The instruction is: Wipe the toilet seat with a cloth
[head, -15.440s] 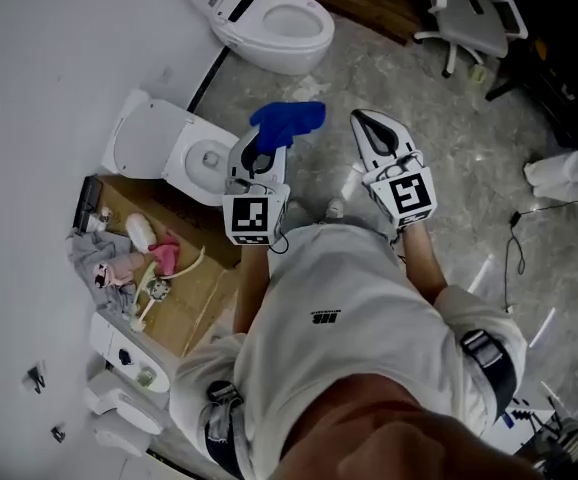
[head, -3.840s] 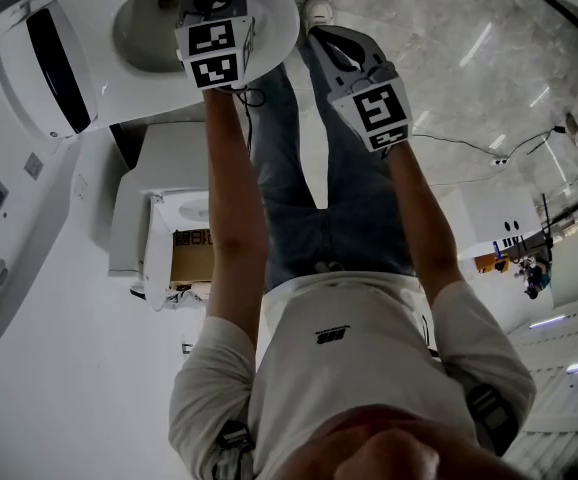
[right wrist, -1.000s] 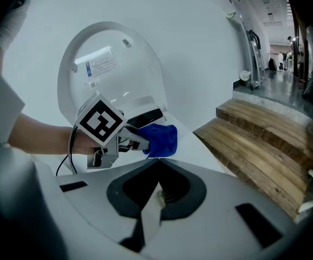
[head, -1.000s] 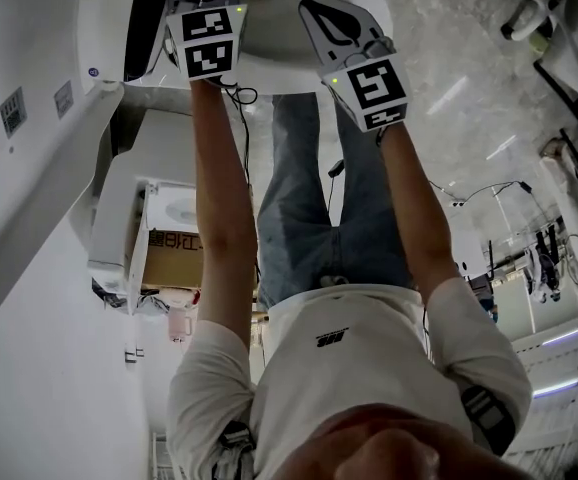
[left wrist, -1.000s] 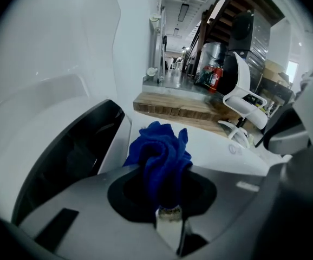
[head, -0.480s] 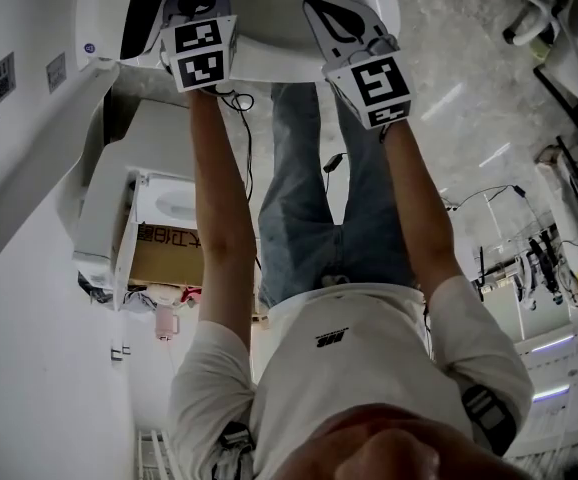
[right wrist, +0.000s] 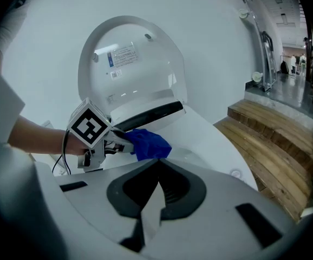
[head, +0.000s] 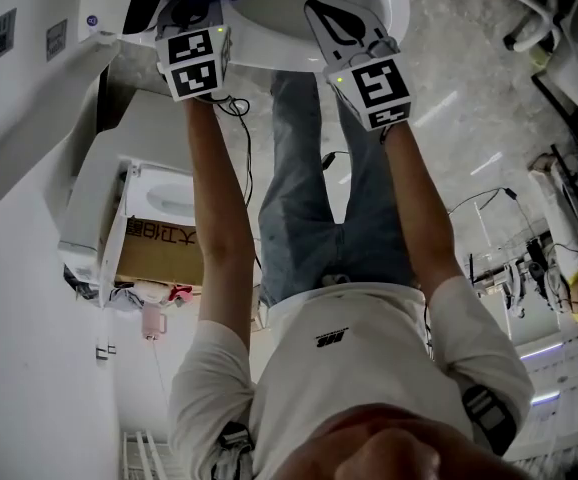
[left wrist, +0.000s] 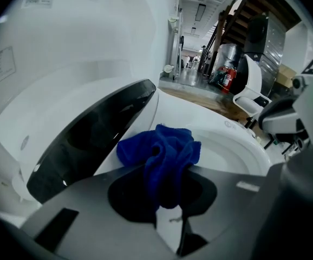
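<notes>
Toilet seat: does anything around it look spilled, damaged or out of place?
Nothing stands out. The toilet seat looks white and intact, no spill visible. The blue cloth sits bunched in the left tool near the seat's back edge; the right tool is shut, empty.

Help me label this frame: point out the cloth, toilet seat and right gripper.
cloth (left wrist: pixel 159 148), left gripper view, middle of the bunched part.
toilet seat (left wrist: pixel 208 124), left gripper view, bare rim right of the cloth.
right gripper (right wrist: pixel 157 163), right gripper view, where the tips meet.
</notes>
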Tool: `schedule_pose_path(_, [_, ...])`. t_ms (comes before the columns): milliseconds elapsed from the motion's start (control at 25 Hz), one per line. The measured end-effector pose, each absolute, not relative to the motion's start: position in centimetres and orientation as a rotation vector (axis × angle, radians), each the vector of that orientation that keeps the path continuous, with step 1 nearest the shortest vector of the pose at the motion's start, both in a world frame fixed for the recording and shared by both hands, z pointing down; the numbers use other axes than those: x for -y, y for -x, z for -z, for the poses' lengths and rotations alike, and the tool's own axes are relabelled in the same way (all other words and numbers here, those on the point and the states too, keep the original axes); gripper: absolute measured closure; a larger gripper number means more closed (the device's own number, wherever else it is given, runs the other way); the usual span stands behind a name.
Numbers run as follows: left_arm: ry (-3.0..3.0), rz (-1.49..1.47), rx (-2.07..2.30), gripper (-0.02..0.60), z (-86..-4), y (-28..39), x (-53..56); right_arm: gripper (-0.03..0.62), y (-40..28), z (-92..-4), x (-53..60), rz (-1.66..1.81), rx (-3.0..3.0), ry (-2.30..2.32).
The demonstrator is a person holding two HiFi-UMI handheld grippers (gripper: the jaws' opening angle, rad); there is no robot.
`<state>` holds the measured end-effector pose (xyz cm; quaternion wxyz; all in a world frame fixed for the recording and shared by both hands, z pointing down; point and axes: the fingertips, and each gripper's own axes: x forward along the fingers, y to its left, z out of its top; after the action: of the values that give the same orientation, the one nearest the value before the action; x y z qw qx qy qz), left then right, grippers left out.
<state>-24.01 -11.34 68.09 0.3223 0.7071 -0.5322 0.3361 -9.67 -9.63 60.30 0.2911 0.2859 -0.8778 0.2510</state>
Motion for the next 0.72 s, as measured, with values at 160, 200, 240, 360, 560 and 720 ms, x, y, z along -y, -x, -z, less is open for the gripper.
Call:
schedule_pose_path(160, [-1.842, -0.877, 1.414, 0.508, -68.1, 24.8, 9.8, 0.599, 10.2, -60.3, 8.5, -0.661, 2.343, -0.746])
schedule_pose_path(200, [-1.839, -0.878, 1.418, 0.508, -68.0, 25.0, 9.5, 0.599, 10.4, -60.3, 8.2, -0.660, 2.344, -0.742])
schedule_pose_path(240, [-1.836, -0.879, 1.422, 0.508, -68.0, 25.2, 9.1, 0.599, 10.5, -60.3, 7.9, -0.660, 2.345, -0.739])
schedule_pose_path(360, [-1.824, -0.880, 1.432, 0.508, -67.9, 25.5, 8.1, 0.599, 10.8, -60.1, 7.1, -0.658, 2.351, -0.725])
schedule_pose_path(560, [-1.800, -0.882, 1.450, 0.508, -67.9, 26.1, 6.2, 0.599, 11.1, -60.1, 5.8, -0.656, 2.357, -0.706])
schedule_pose_path(720, [-1.772, -0.876, 1.466, 0.508, -67.8, 26.2, 4.6, 0.599, 10.9, -60.0, 4.8, -0.655, 2.362, -0.689])
